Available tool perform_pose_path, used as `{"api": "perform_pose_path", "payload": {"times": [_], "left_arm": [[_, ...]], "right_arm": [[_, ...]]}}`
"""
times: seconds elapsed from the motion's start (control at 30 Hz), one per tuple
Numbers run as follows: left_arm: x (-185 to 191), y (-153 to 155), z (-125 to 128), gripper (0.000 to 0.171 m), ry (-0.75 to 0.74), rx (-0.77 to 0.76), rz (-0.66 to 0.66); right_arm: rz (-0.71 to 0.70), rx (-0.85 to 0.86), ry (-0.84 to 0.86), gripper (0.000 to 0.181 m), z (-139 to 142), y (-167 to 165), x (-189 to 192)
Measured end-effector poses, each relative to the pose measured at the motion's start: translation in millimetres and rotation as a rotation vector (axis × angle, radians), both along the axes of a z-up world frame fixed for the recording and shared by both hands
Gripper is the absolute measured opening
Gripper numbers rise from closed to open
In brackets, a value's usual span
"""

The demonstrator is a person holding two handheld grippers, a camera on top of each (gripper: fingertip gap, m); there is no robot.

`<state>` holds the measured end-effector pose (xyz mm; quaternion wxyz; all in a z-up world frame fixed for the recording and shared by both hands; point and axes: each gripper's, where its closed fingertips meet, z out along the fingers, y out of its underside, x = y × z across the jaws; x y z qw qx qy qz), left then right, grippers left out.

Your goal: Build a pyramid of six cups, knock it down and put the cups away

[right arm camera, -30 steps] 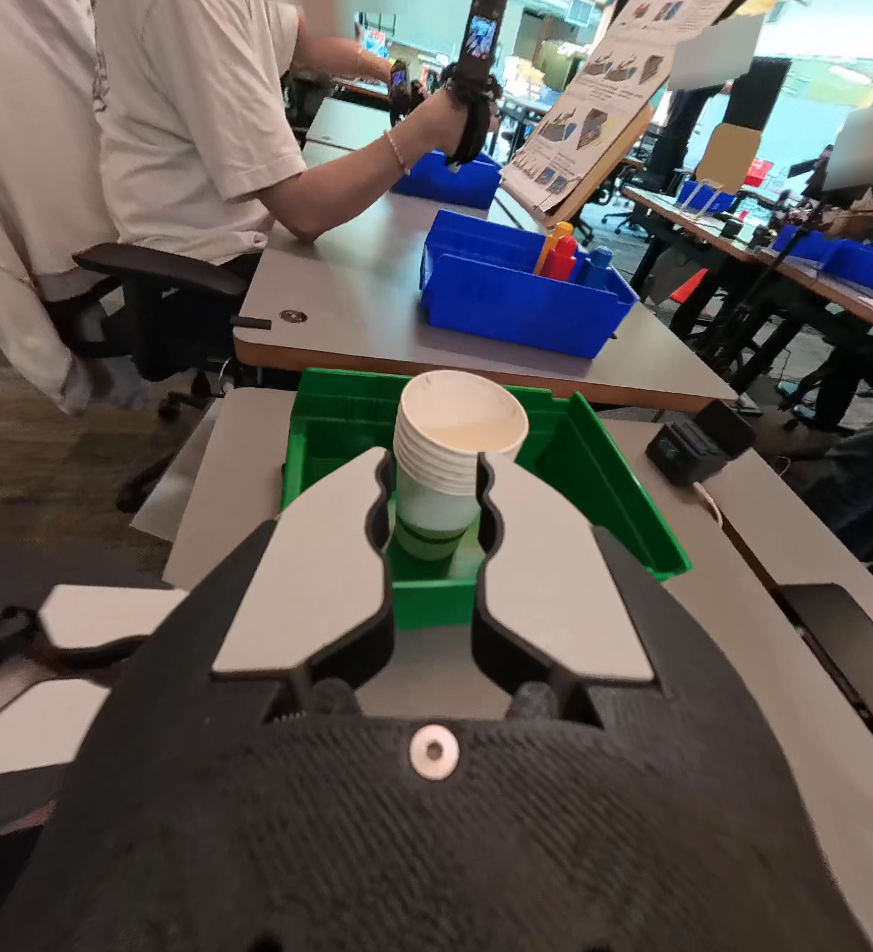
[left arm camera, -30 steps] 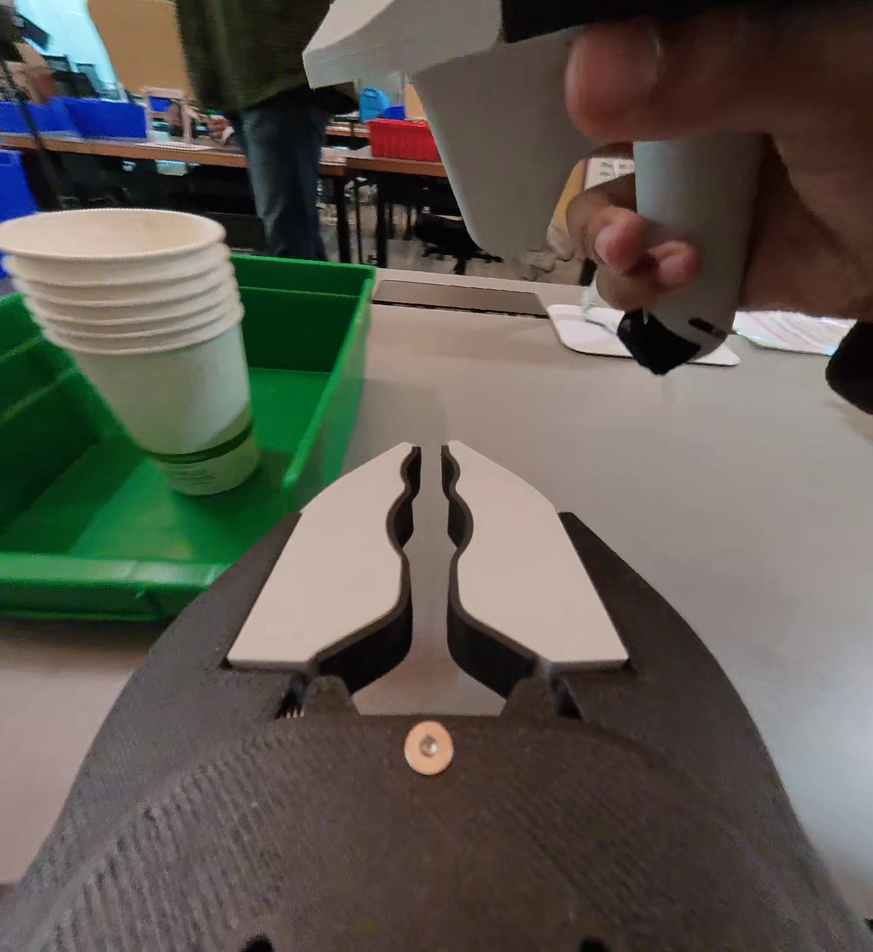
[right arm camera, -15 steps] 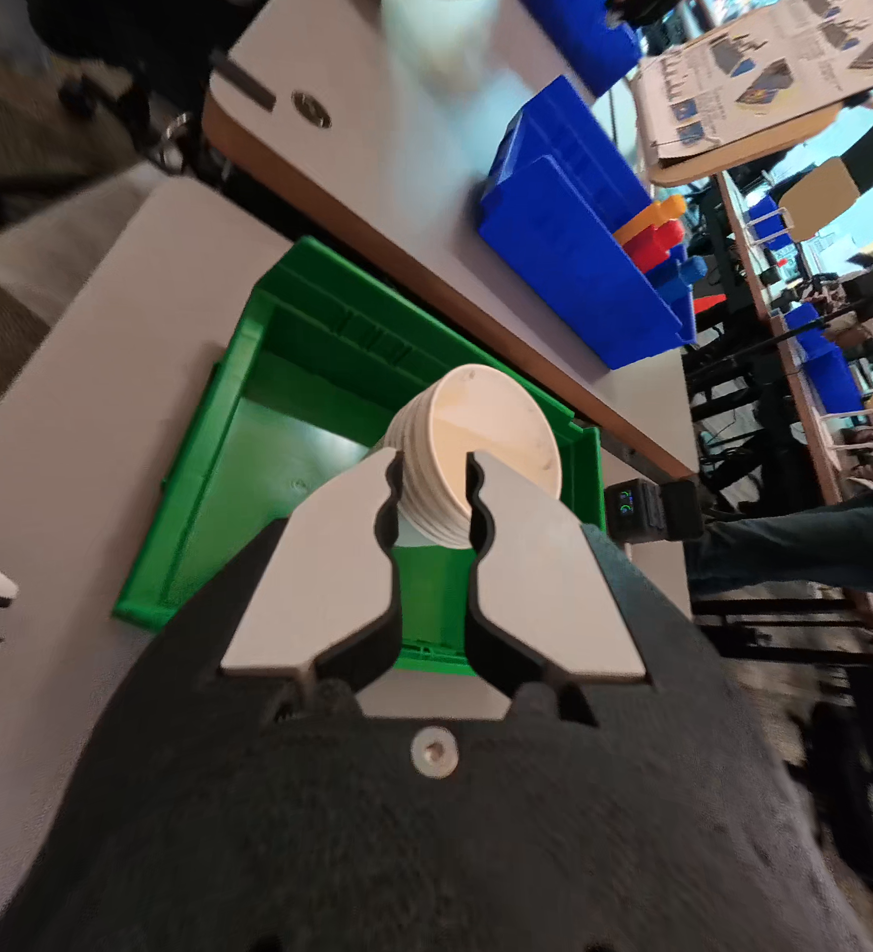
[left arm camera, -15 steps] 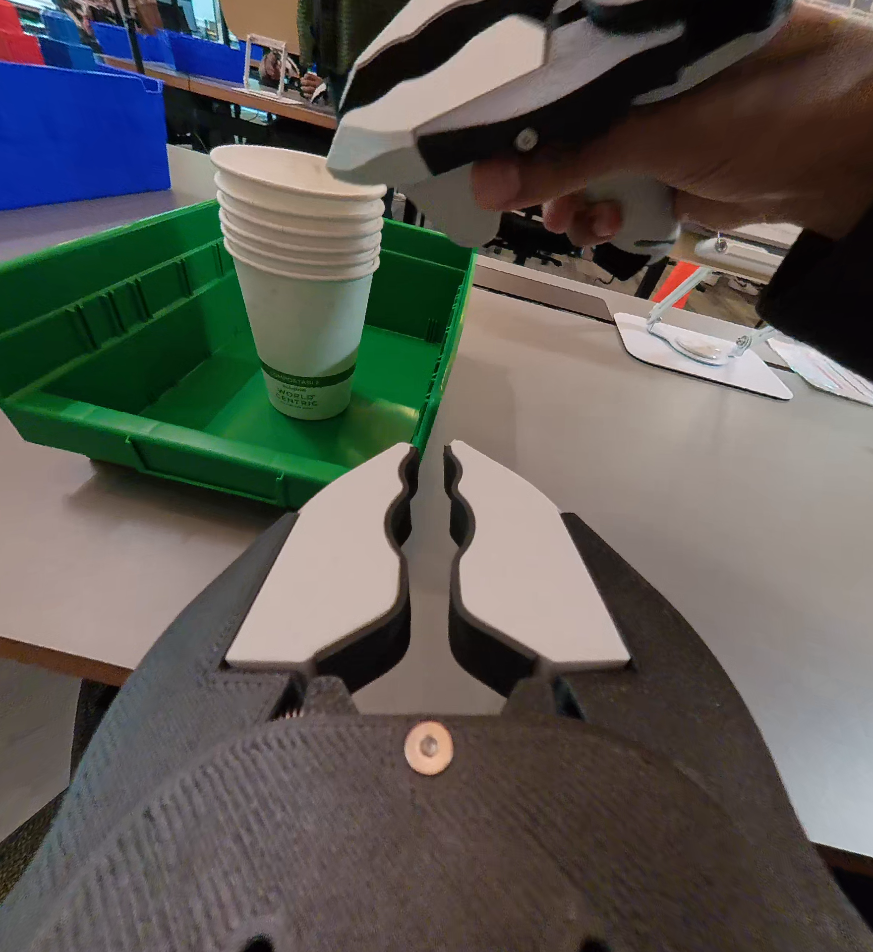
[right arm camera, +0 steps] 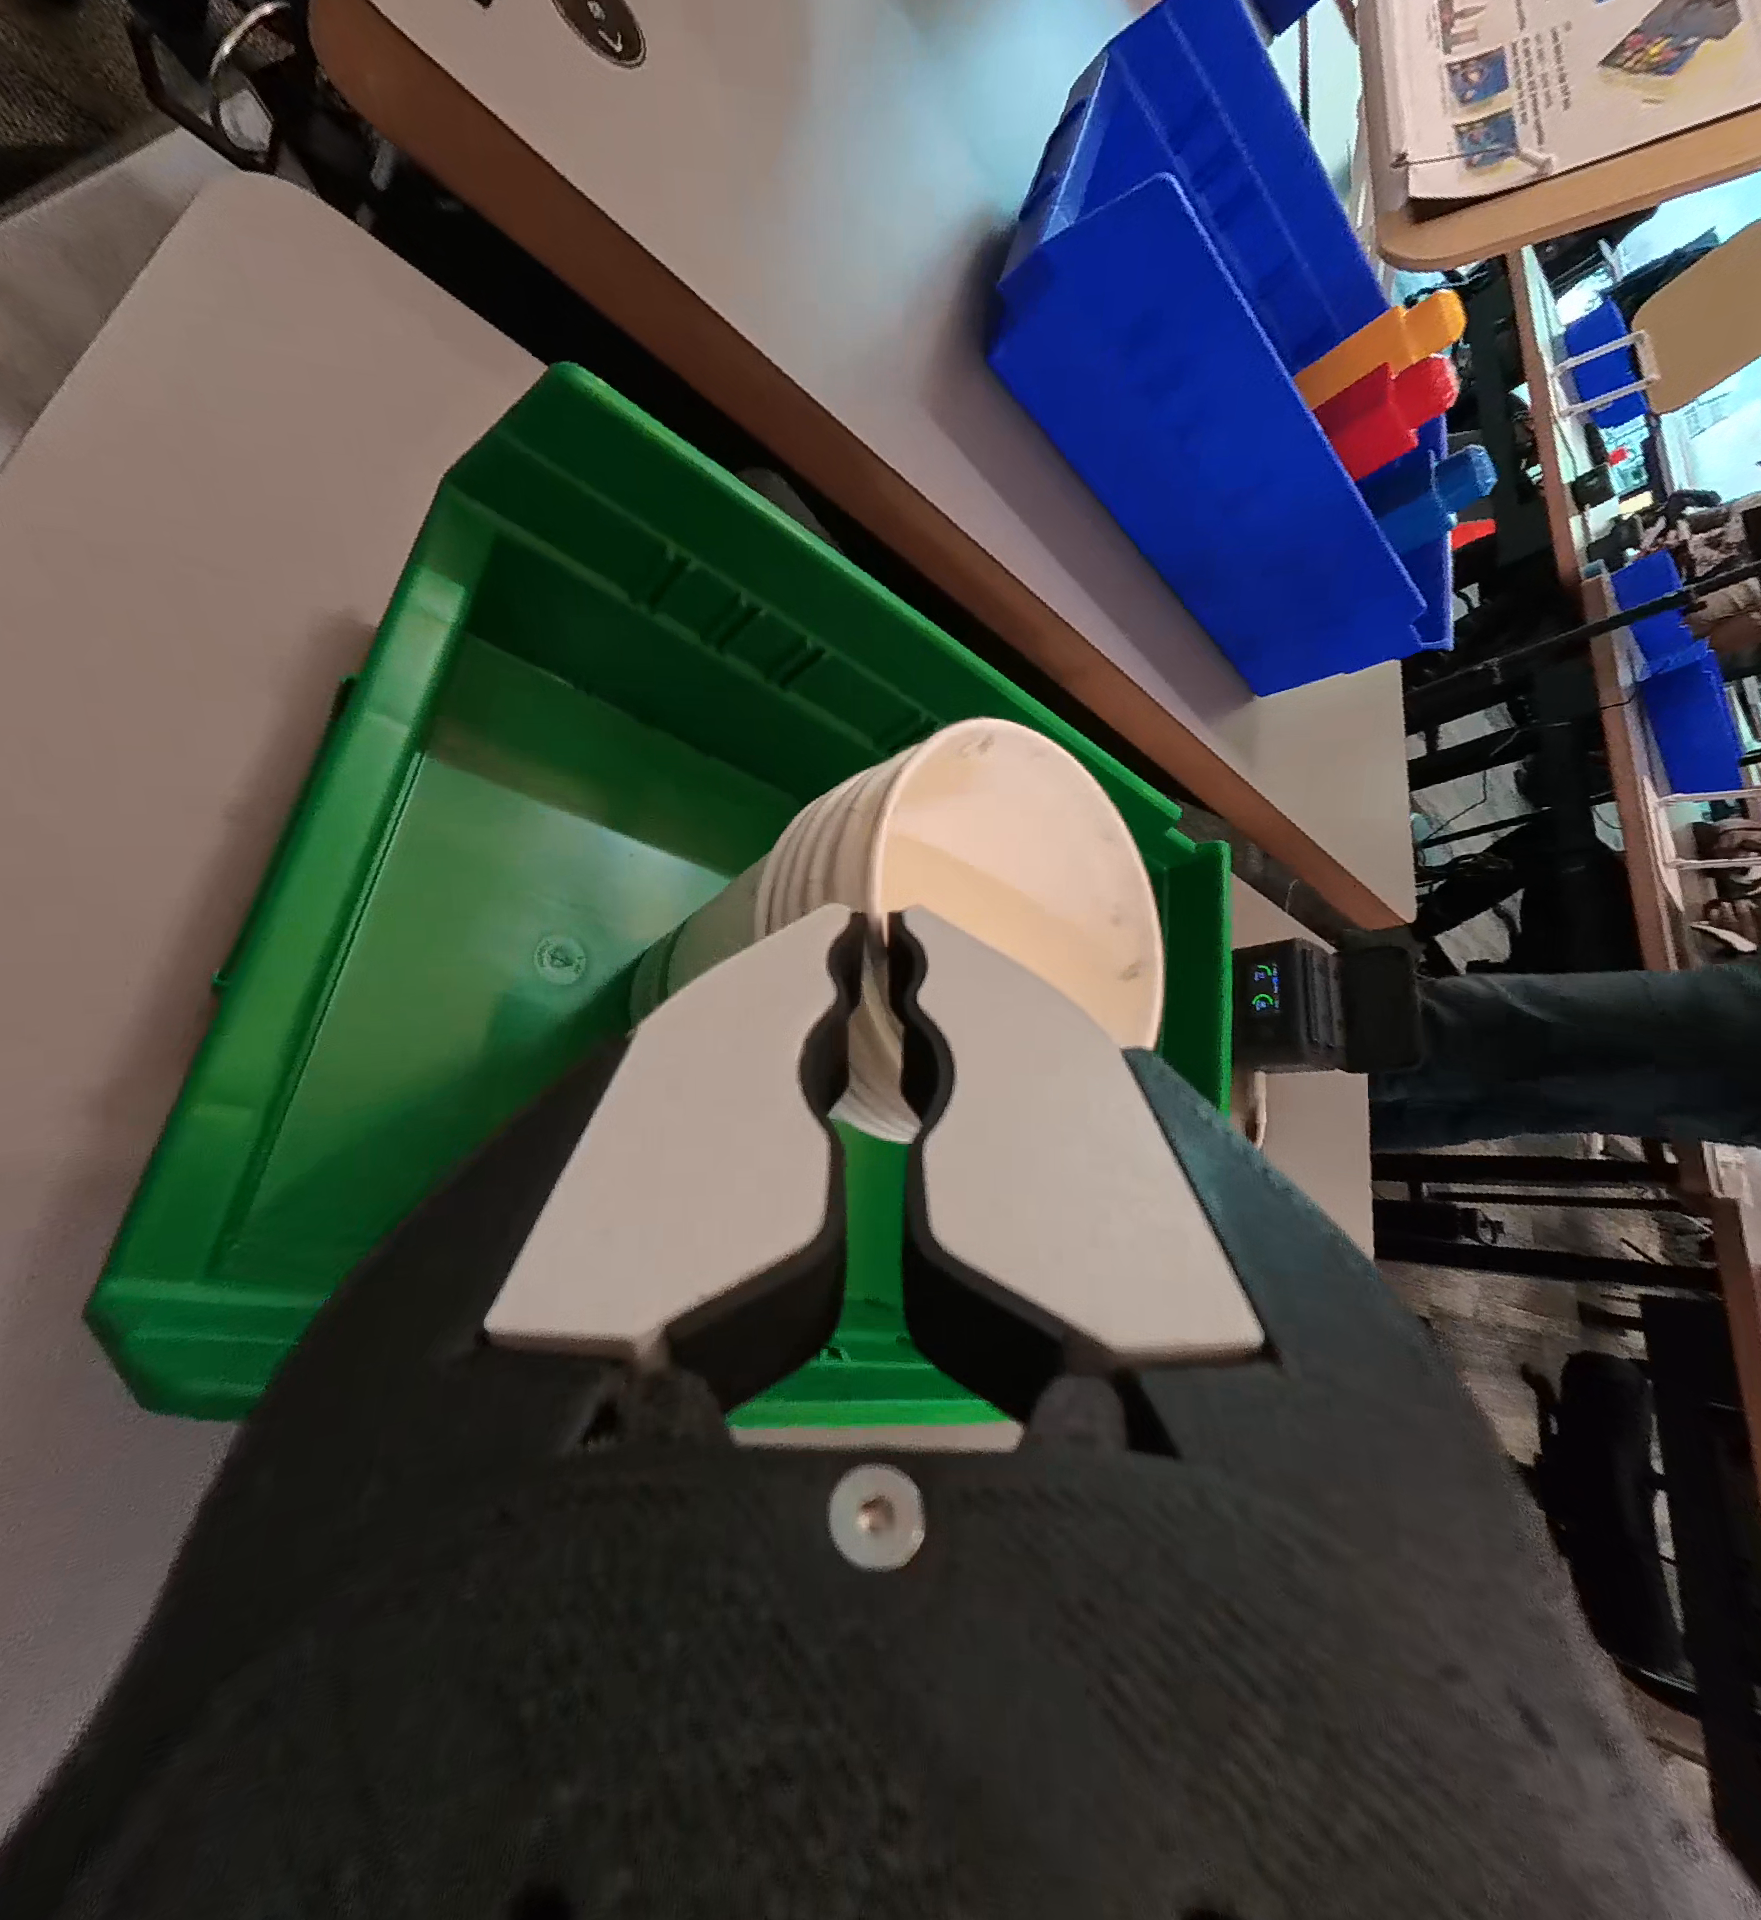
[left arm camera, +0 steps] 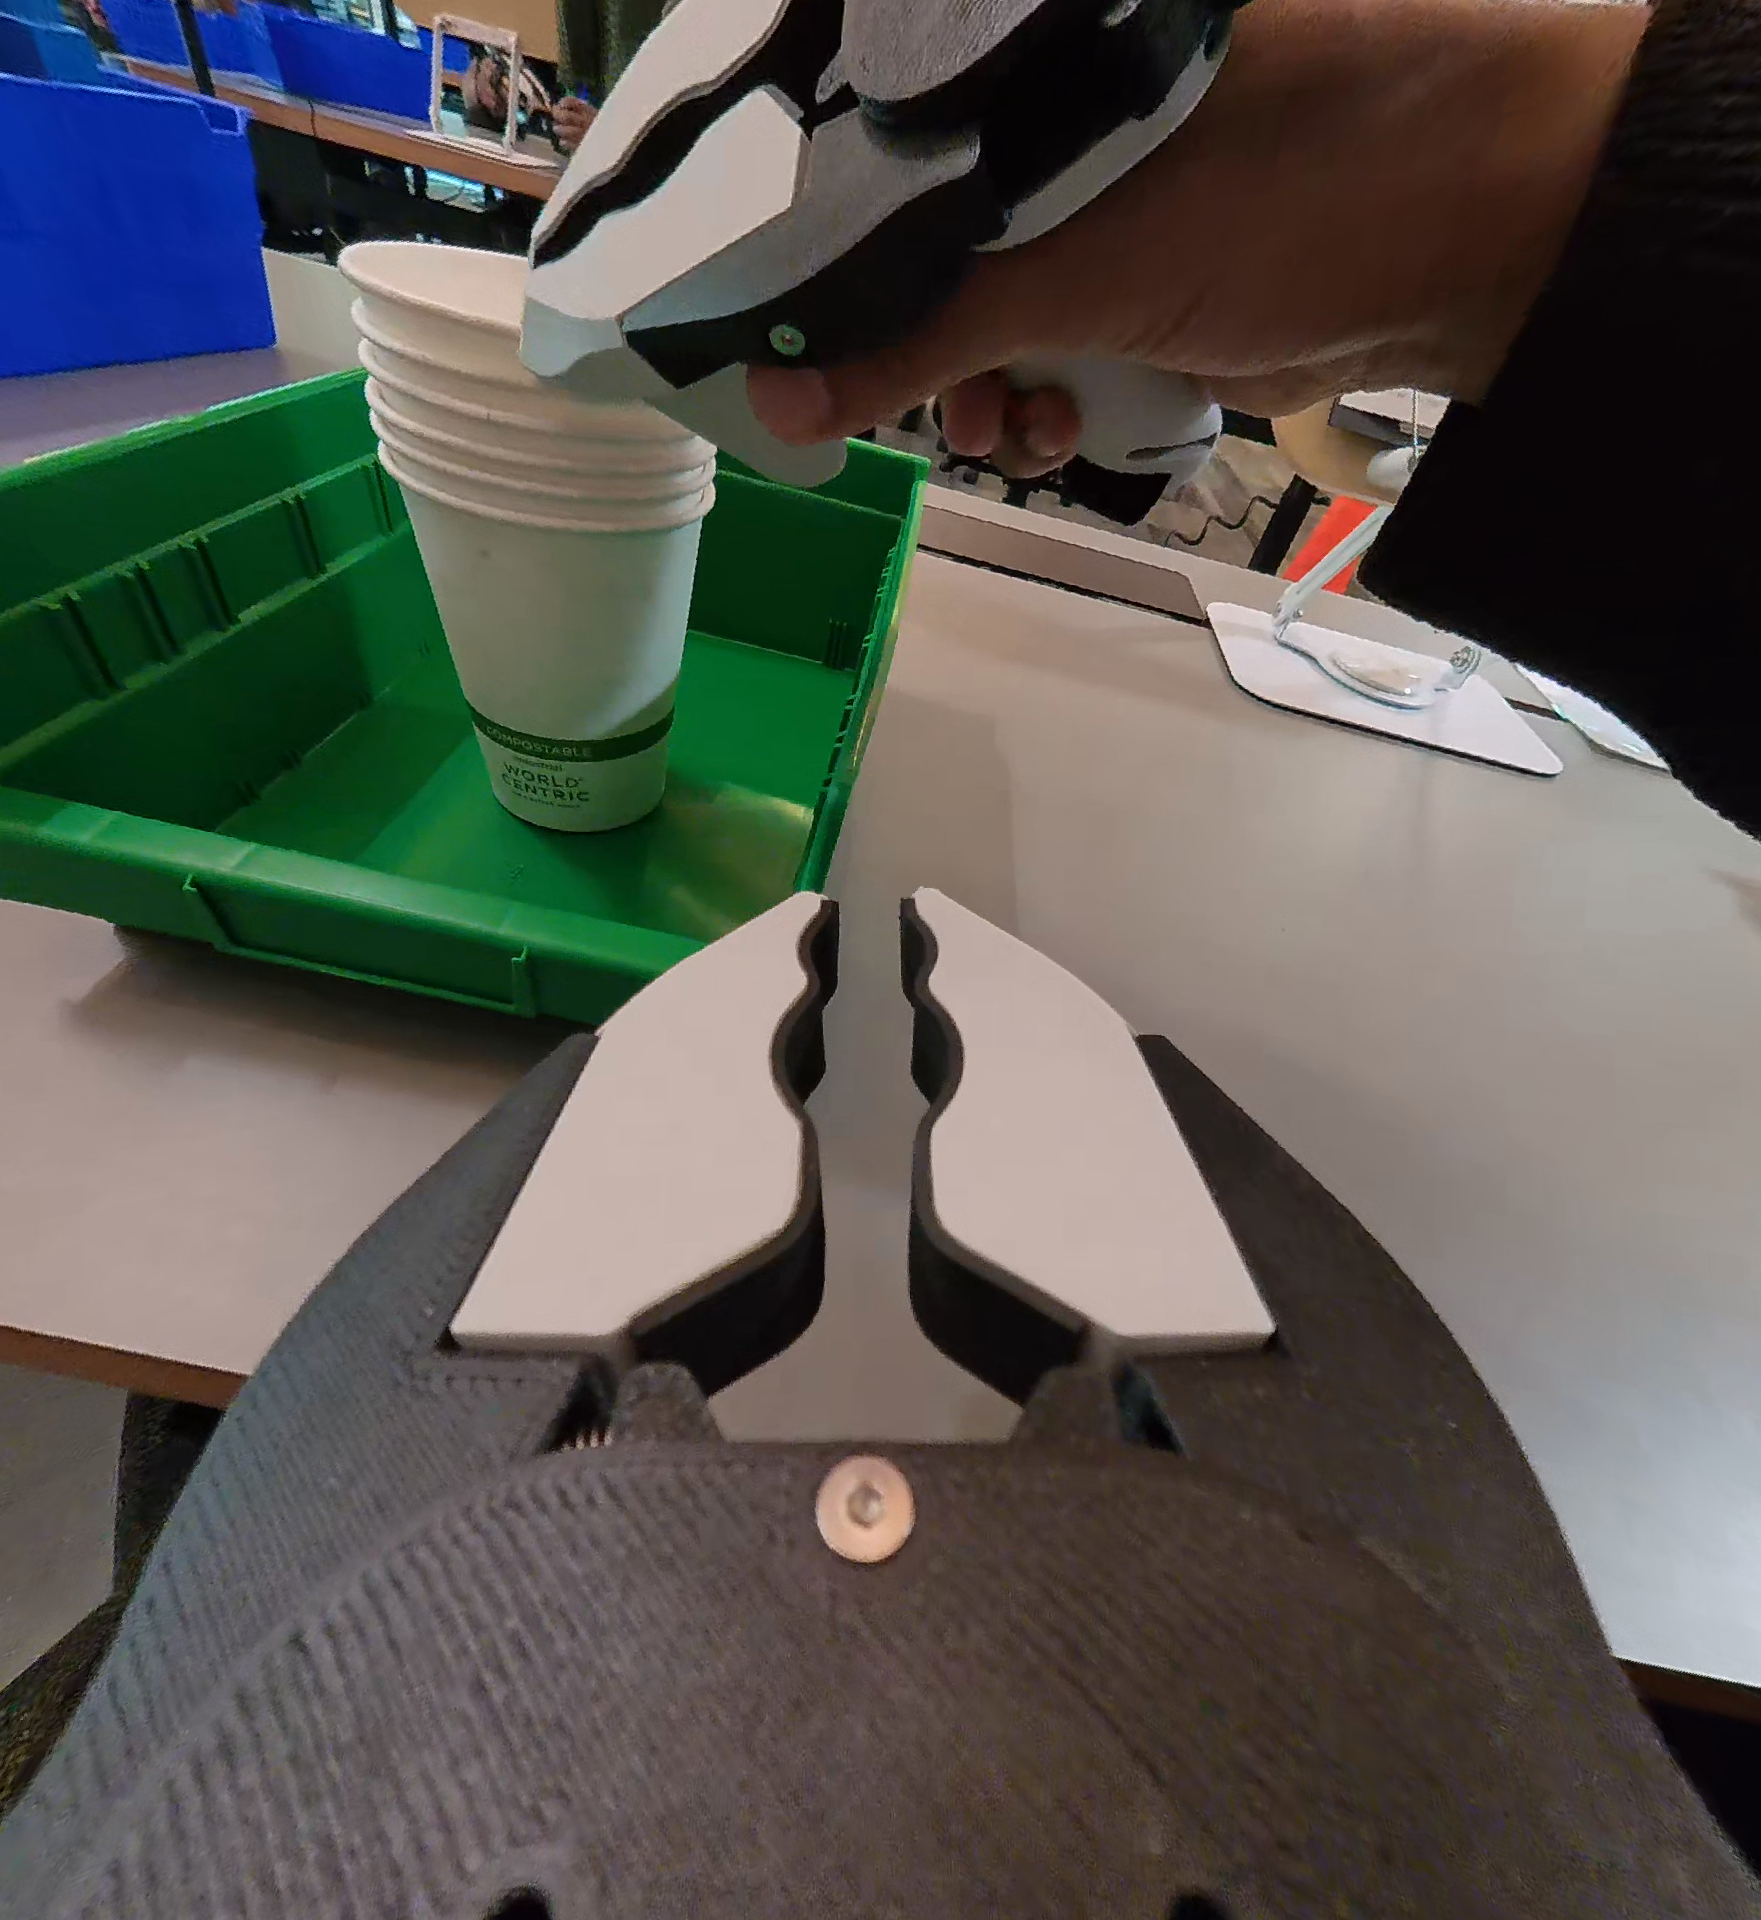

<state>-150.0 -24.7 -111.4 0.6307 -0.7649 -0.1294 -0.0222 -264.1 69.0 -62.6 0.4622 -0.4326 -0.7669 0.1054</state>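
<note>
Since half a second back the right gripper [right arm camera: 881, 920] has dropped onto the stack of paper cups [left arm camera: 543, 540] and narrowed — its fingers then stood wide on either side of the stack, and now their tips pinch the rim of the top cup [right arm camera: 1011, 883], one tip inside the mouth, one outside. Only a thin slit shows between the tips, with the rim wall in it. In the left wrist view that same gripper [left arm camera: 585, 364] comes in from above, tilted down onto the near edge of the rim, held in a person's hand [left arm camera: 1219, 229] with a dark sleeve.

The stack stands upright inside the green bin [left arm camera: 356, 914], on the bin floor toward its right wall; the lowest cup carries a green band near its base. The bin sits on a grey table [left arm camera: 1271, 1039].

The left gripper [left arm camera: 869, 909] hovers over the table just beside the bin's near right corner, touching nothing. Its fingers are nearly closed, a narrow gap between them, nothing held.

Beyond the bin — a second table with a blue bin [right arm camera: 1188, 416] on it, coloured pieces standing in its far end. A small black device [right arm camera: 1291, 997] with a lit screen lies just past the green bin's far corner.
</note>
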Motion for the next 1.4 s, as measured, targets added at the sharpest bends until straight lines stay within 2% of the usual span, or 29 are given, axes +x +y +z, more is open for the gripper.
{"api": "perform_pose_path", "payload": {"times": [0.13, 0.23, 0.33, 0.5, 0.67, 0.77, 0.83, 0.93, 1.1, 1.17, 1.3, 1.4], "left_arm": [[1.3, 0.6, -0.5, 0.012, -0.001, -0.004, -0.005], [2.6, 0.5, -0.6, 0.012, 0.006, -0.006, -0.009], [2.7, 0.4, -0.5, 0.012, 0.008, -0.006, -0.01], [3.3, 0.5, -0.7, 0.013, 0.001, -0.006, -0.015], [12.0, 1.0, 7.5, 0.016, -0.004, 0.043, -0.066], [28.1, 1.5, 22.2, 0.019, -0.026, 0.135, -0.152], [38.4, 2.9, 24.0, 0.022, -0.038, 0.15, -0.195], [54.2, 6.6, 21.2, 0.035, -0.01, 0.128, -0.252], [93.5, 12.1, 14.8, 0.055, 0.061, 0.098, -0.396], [114.2, 16.6, 8.2, 0.063, 0.067, 0.063, -0.468], [143.4, 31.4, 2.2, 0.073, 0.088, 0.022, -0.52], [162.7, 41.3, 1.3, 0.077, 0.05, 0.012, -0.575]], "right_arm": [[-0.018, -0.014, 0.002, 0.004, 1.8, 0.6, -2.3], [-0.047, 0.016, 0.083, 0.004, 17.1, 7.7, -3.7], [-0.056, 0.04, 0.182, 0.004, 43.1, 13.5, -0.2], [-0.076, 0.0, 0.382, 0.004, 104.5, 19.1, 16.3], [-0.083, -0.084, 0.571, 0.004, 158.4, 15.0, 68.3], [-0.123, -0.238, 0.684, 0.003, 169.3, 12.3, 122.7], [-0.164, -0.386, 0.747, 0.003, 160.3, 11.0, 163.4], [-0.24, -0.565, 0.79, 0.003, 125.8, 10.9, 224.6], [-0.428, -0.597, 0.709, 0.003, 36.0, 9.8, 315.5], [-0.484, -0.659, 0.741, 0.003, 11.5, 7.1, 347.0], [-0.533, -0.846, 0.852, 0.003, -5.7, 3.6, 390.0], [-0.566, -0.834, 0.899, 0.003, -4.8, 13.1, 408.3]]}}
